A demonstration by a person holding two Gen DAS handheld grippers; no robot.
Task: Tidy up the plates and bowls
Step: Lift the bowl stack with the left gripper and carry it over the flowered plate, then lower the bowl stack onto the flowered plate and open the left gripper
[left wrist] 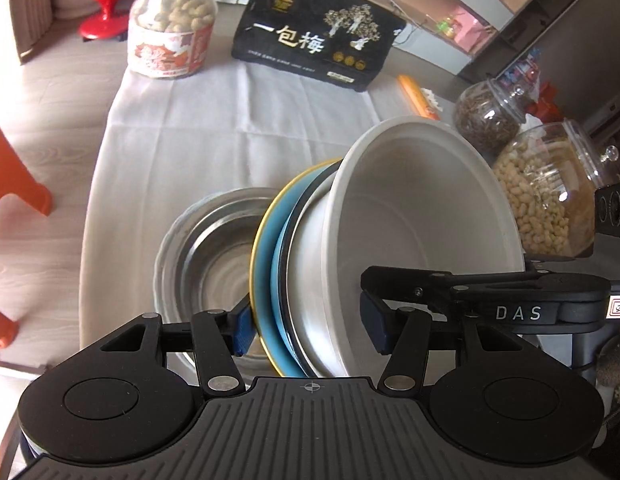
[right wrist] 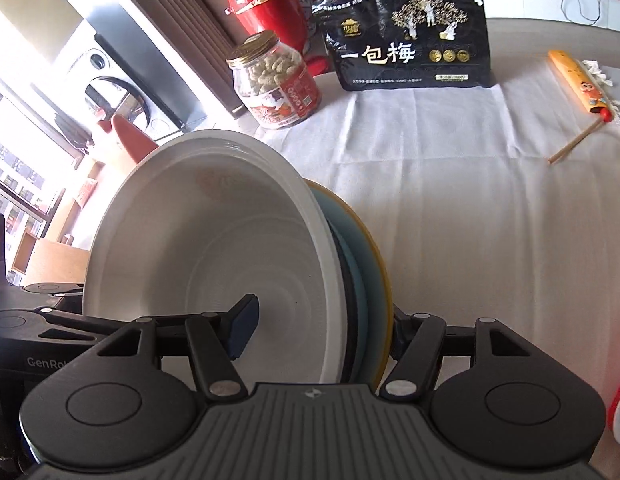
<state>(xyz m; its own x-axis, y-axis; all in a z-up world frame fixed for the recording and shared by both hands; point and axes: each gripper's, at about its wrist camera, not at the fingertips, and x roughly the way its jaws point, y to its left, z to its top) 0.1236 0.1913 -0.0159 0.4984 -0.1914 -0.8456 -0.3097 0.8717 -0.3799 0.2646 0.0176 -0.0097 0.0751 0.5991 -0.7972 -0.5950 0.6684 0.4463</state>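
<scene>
A stack of dishes hangs above the white tablecloth, gripped from both sides. It is a white bowl nested on a dark-rimmed dish and a blue plate with a yellow rim. My left gripper is shut on the stack, one pad inside the bowl and one under the plate. My right gripper clamps the same white bowl and blue plate from the opposite side; its outer pad is hidden behind the rim. A steel bowl sits in a pale dish on the cloth below.
At the far end of the table stand a jar of peanuts and a black snack bag. Two glass jars crowd the right edge. An orange chopstick case lies on the cloth. A red stool stands left of the table.
</scene>
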